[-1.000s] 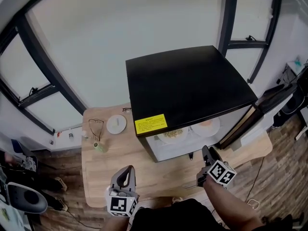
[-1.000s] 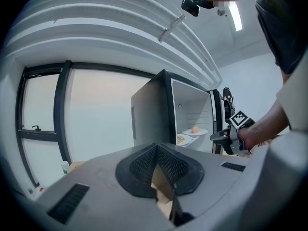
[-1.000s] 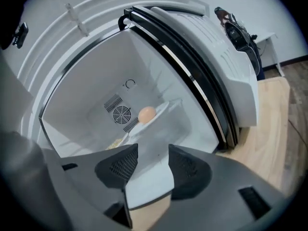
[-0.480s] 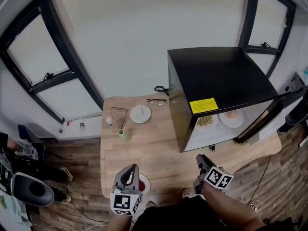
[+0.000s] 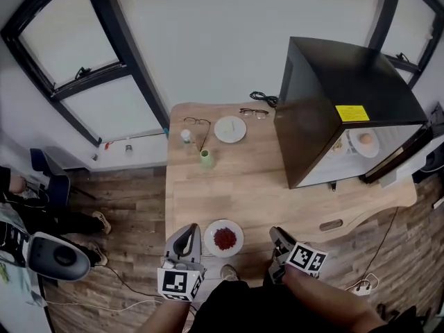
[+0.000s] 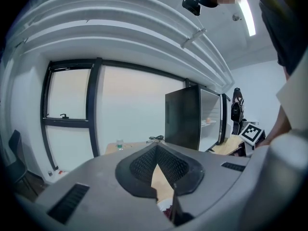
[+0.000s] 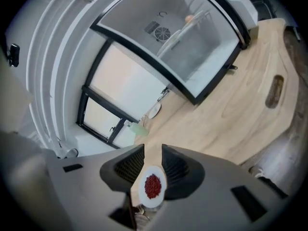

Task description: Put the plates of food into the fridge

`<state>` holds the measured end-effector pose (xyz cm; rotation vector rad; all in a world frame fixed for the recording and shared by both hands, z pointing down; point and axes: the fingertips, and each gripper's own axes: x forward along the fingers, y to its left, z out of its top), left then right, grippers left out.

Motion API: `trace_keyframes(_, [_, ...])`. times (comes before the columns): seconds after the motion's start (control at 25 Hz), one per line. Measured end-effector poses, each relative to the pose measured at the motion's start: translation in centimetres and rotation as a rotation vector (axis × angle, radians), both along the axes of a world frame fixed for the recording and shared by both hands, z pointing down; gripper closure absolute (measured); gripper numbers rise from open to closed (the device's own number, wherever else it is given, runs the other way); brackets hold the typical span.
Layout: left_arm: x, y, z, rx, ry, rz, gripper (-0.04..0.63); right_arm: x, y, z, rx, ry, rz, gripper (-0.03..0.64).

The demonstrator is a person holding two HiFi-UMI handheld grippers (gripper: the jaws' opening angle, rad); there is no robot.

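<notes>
1. Two grippers flank a plate of red food (image 5: 224,238) at the table's (image 5: 243,186) 6 o'clock edge.
2. Left gripper (image 5: 186,234), at the plate's 9 o'clock, has its jaw tips pressed together, empty.
3. Right gripper (image 5: 277,236), at 3 o'clock, has just been closing; its jaws stand partly spread, gripping nothing.
4. Open fridge (image 5: 347,82) stands at 2 o'clock.

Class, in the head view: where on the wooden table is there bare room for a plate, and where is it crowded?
Bare: the middle of the table, between the green cup and the plate of red food; also the strip before the fridge. Crowded: the far edge, with white plate, glasses and bottle.
</notes>
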<state>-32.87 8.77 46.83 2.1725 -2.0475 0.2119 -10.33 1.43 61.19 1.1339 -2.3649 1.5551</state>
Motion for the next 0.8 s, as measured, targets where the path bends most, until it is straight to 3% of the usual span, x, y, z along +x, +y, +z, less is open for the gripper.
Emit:
trace_keyframes(0.16, [-1.3,2.0,1.8,-0.031,0.008,0.013,0.591,-3.2,4.7,2.7,-0.074,-0.046,-0.076,0.489])
trace_keyframes(0.44, [-3.9,5.6,2.9,-0.067,-0.020,-0.005,0.591,-5.8,9.7,8.8,-0.260,-0.089,-0.026,0.492])
trace_keyframes(0.8, [-7.3,10.1,4.2,-0.146,-0.083,-0.046,0.591,-8.9,11.3,13.5,-0.327,-0.108,-0.012,0.494])
